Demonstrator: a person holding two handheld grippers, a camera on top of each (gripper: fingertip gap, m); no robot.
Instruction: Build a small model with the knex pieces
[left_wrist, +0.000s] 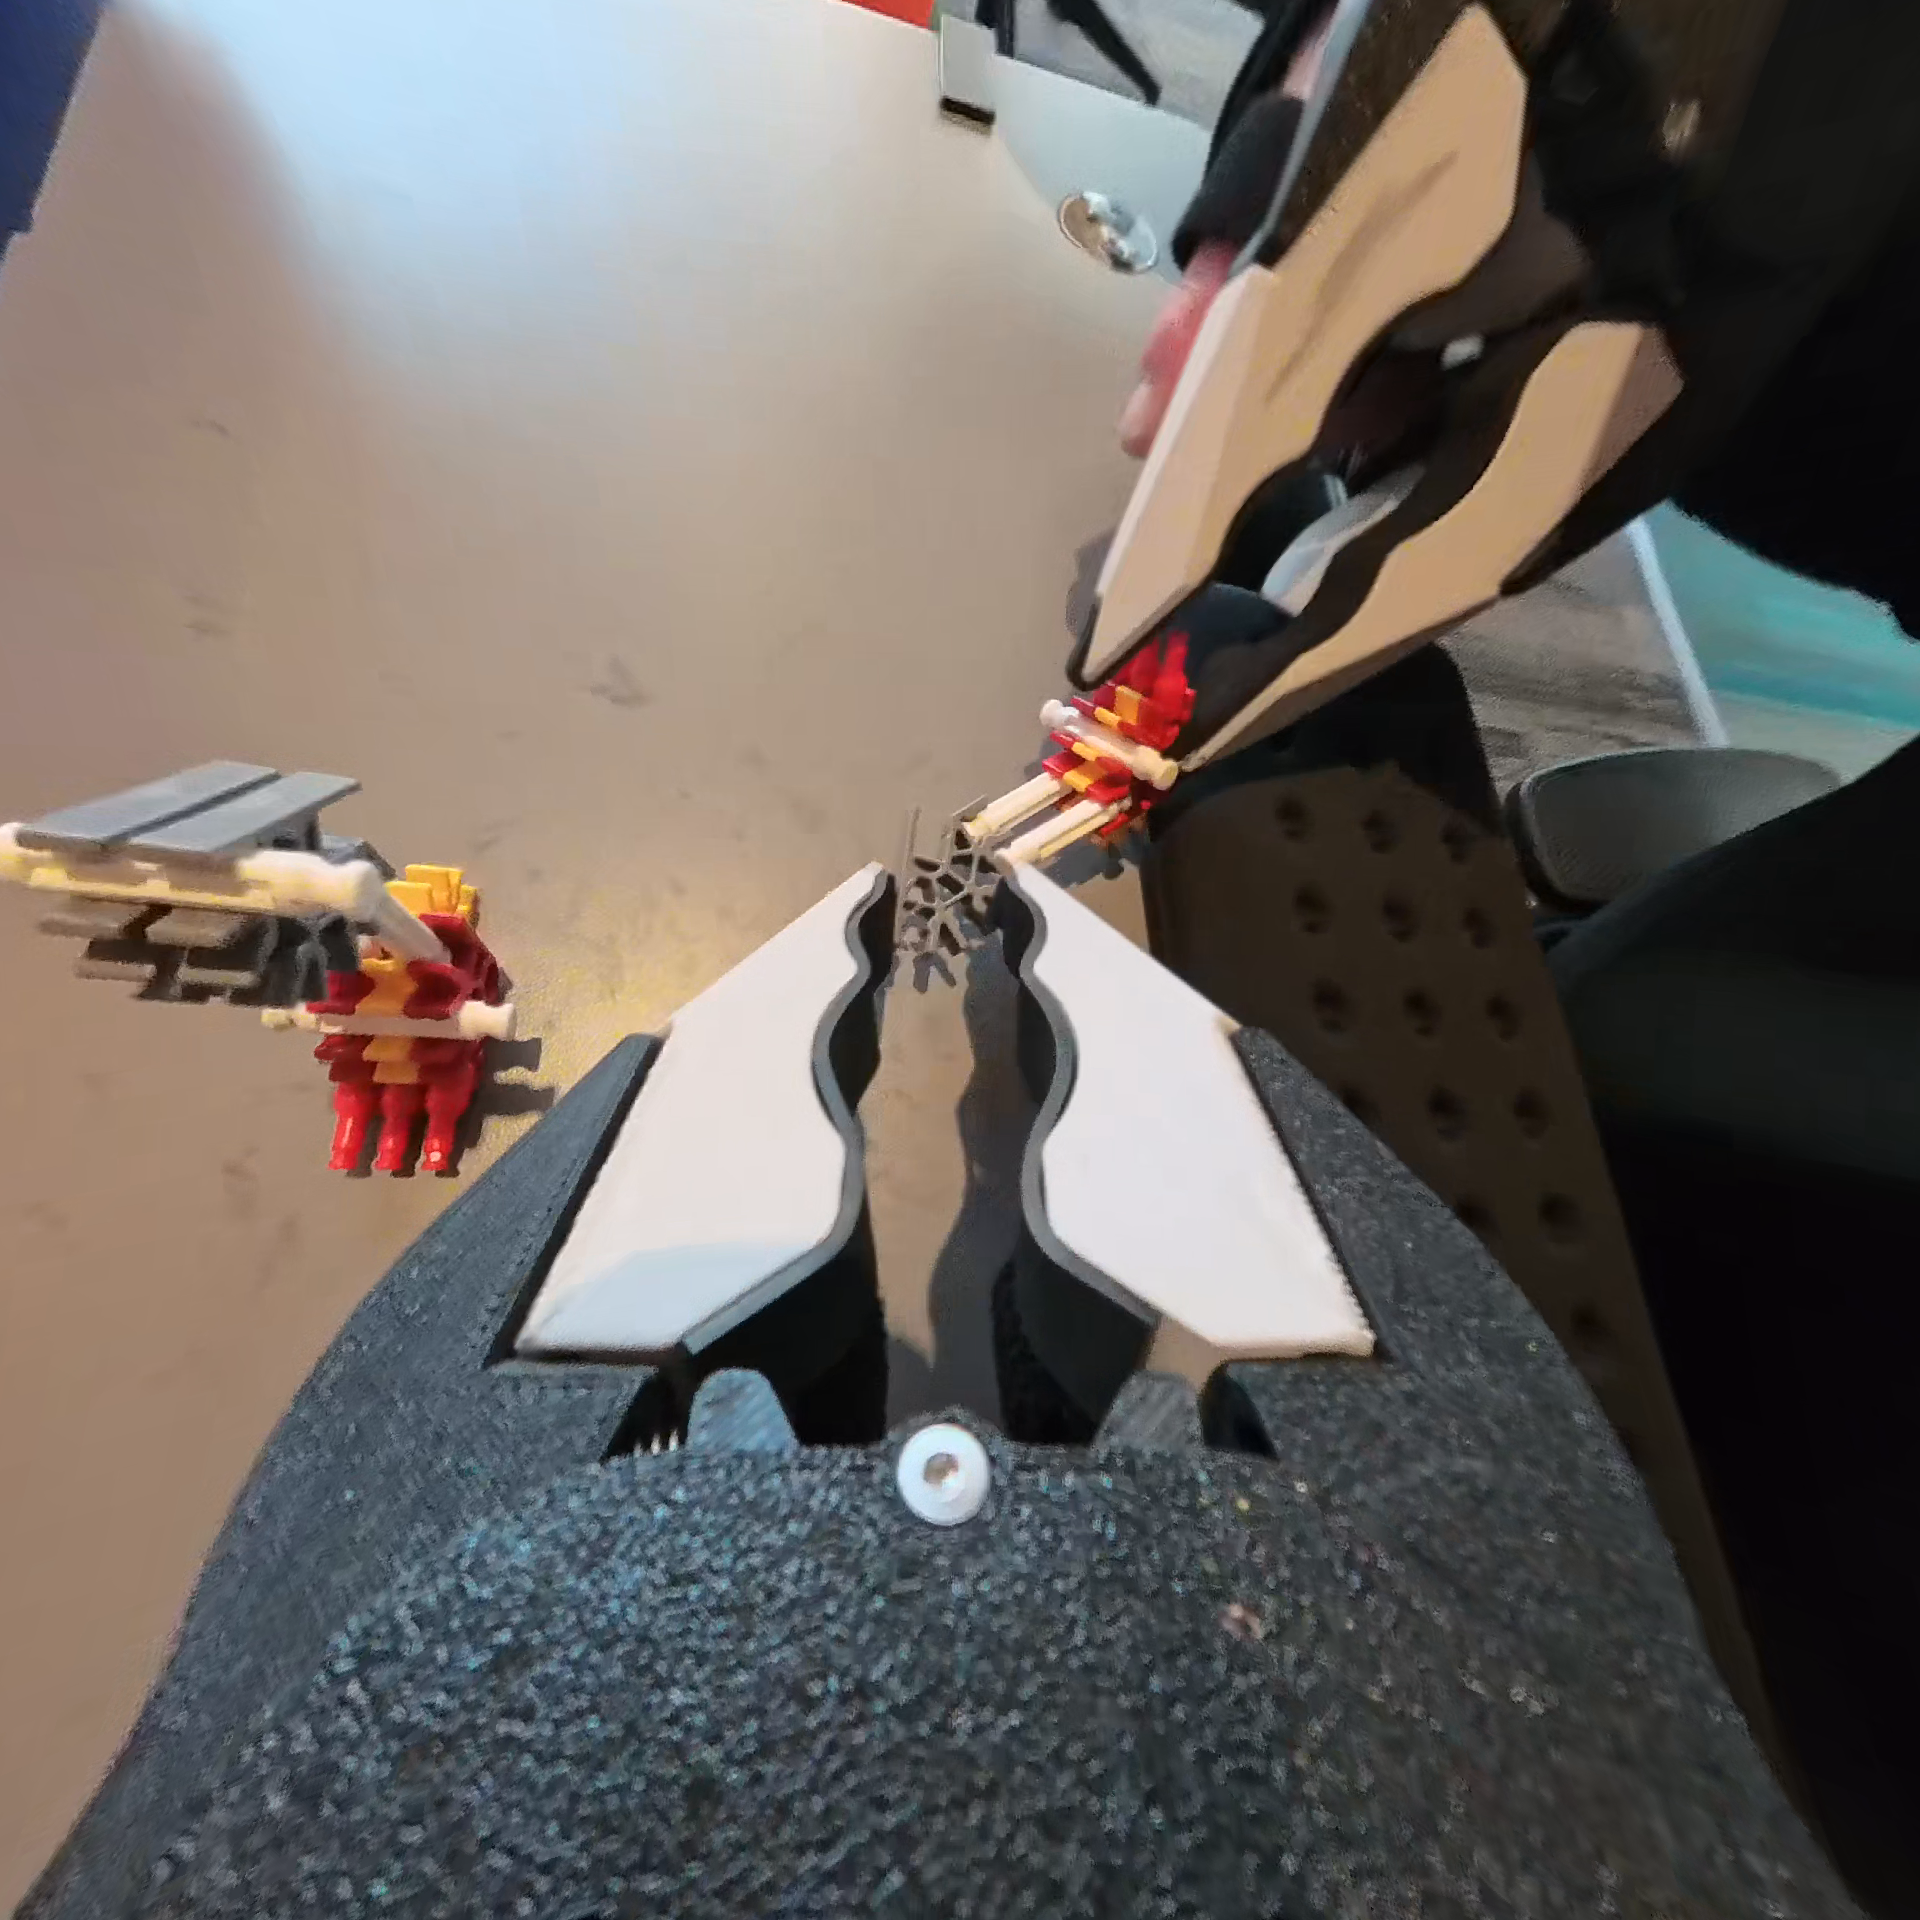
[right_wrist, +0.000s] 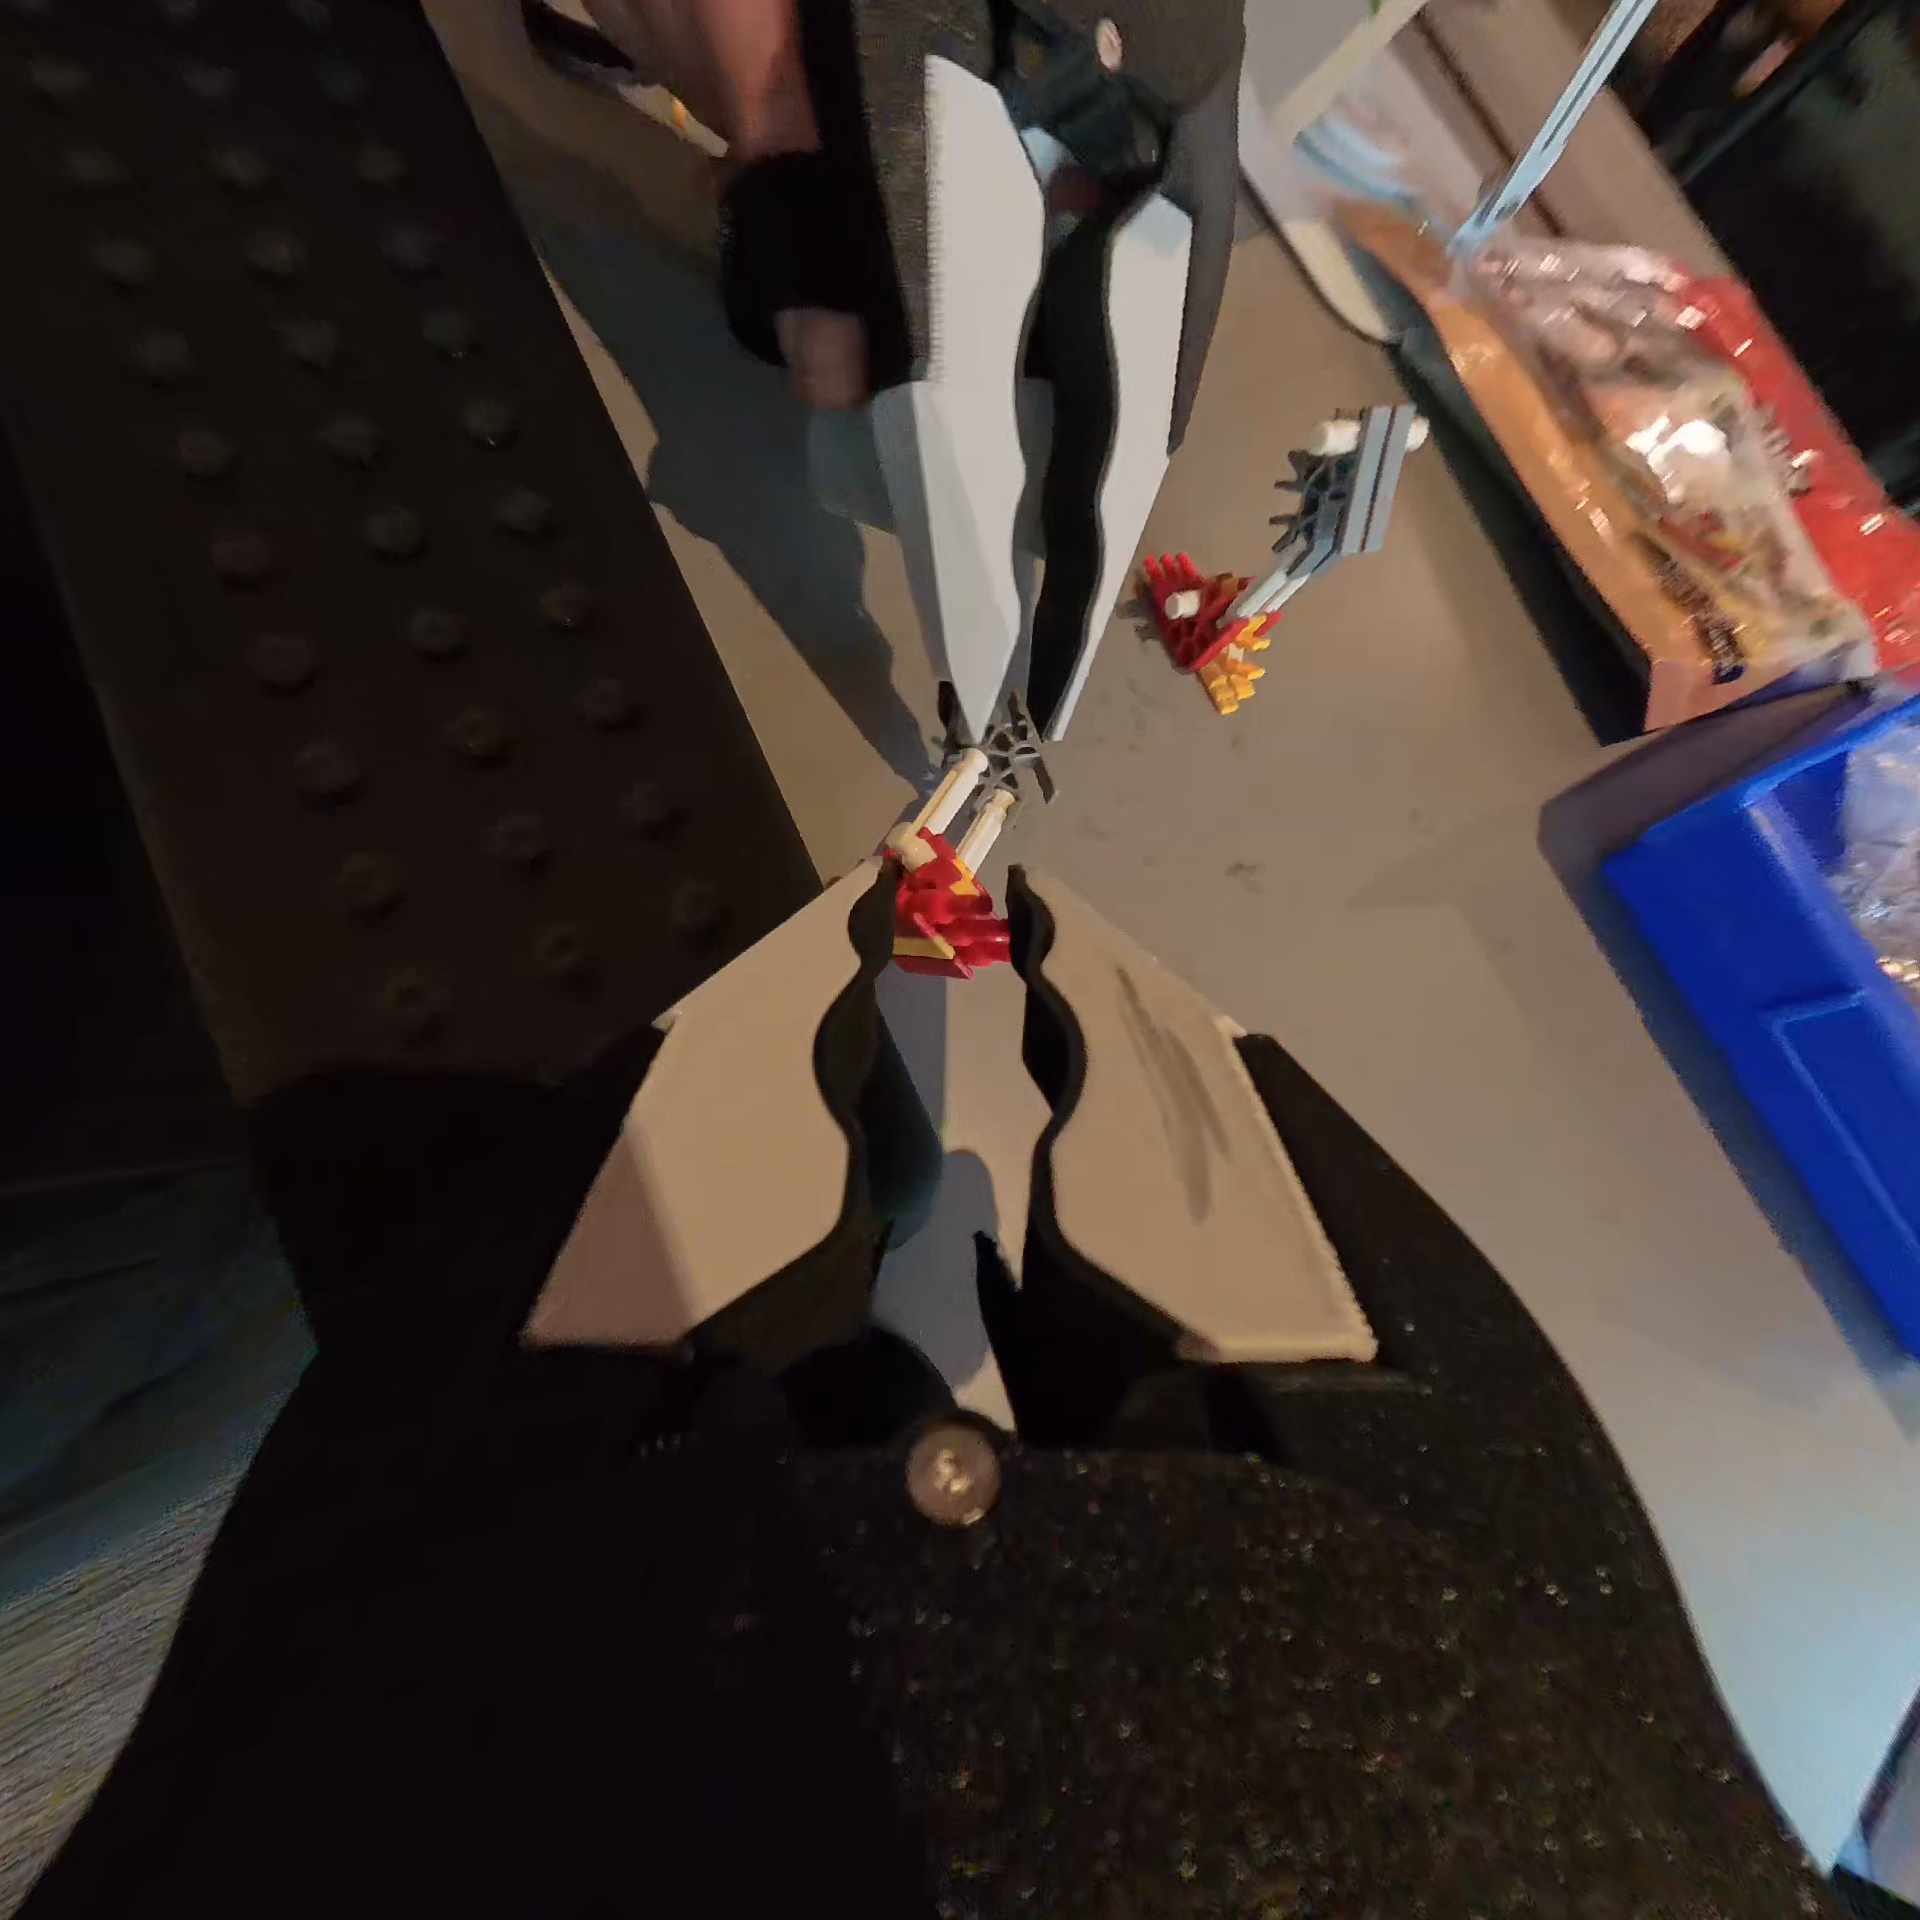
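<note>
My left gripper (left_wrist: 943, 894) is shut on a small grey snowflake-shaped connector (left_wrist: 940, 906), held above the table. My right gripper (right_wrist: 951, 894) is shut on a red and yellow connector cluster (right_wrist: 940, 920) with white rods (right_wrist: 961, 800) sticking out toward the grey connector (right_wrist: 1013, 750). The rod tips meet the grey connector. In the left wrist view the right gripper (left_wrist: 1153, 717) comes in from the upper right with the red cluster (left_wrist: 1127, 727). In the right wrist view the left gripper (right_wrist: 1003, 717) comes down from above.
A second assembly of grey plates, white rods and red and yellow connectors (left_wrist: 281, 935) lies on the beige table (left_wrist: 582, 468), also in the right wrist view (right_wrist: 1262, 582). A blue bin (right_wrist: 1787, 977) and a clear bag of parts (right_wrist: 1662, 436) sit at right. A dark perforated chair back (left_wrist: 1392, 1039) is close. My right fingertips sit around 4 cm from my left ones.
</note>
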